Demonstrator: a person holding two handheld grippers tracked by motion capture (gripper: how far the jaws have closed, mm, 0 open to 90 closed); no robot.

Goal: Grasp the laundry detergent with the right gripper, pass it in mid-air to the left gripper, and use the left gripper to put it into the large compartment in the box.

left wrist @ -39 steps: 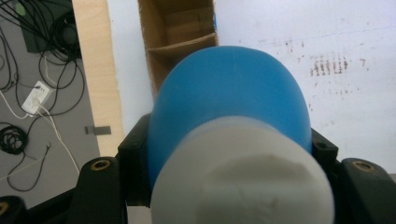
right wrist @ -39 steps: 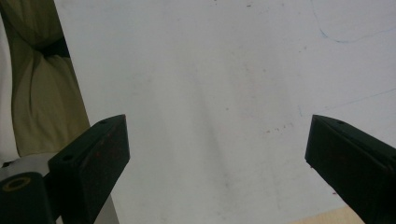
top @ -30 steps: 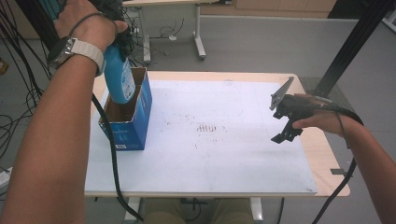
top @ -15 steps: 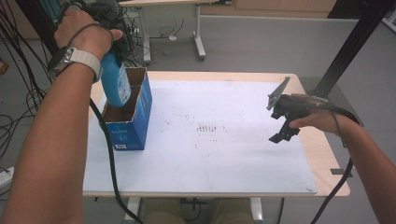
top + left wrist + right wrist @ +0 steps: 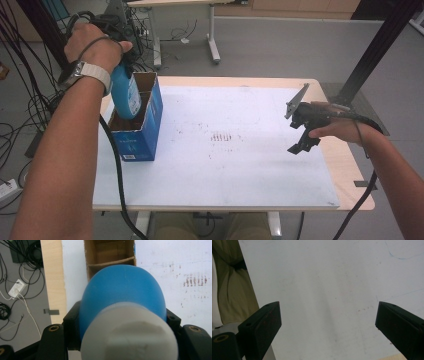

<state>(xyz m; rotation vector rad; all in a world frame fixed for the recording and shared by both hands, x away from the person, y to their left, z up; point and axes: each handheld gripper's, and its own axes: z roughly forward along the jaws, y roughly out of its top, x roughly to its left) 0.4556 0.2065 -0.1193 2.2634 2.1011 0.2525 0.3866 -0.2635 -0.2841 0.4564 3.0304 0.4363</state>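
A blue bottle [image 5: 125, 95] with a white cap [image 5: 128, 333] hangs upright over the open blue cardboard box [image 5: 142, 132] at the table's left, its base dipping into the box's top. My left gripper [image 5: 117, 47] is shut on the bottle near its neck; in the left gripper view the black jaws press both sides of the bottle [image 5: 122, 292], and the box's brown divided interior [image 5: 110, 255] lies beyond it. My right gripper [image 5: 302, 135] hovers over the table's right side, open, with nothing between its fingers [image 5: 260, 322].
A white sheet [image 5: 225, 150] with faint reddish marks covers the wooden table [image 5: 345, 160]. Cables [image 5: 30, 105] trail on the floor at left. Another desk's legs [image 5: 212, 35] stand behind. A black post [image 5: 380, 45] rises at the right rear.
My left hand has lifted the bottle slightly higher and further back over the box. The right gripper has stayed nearly still.
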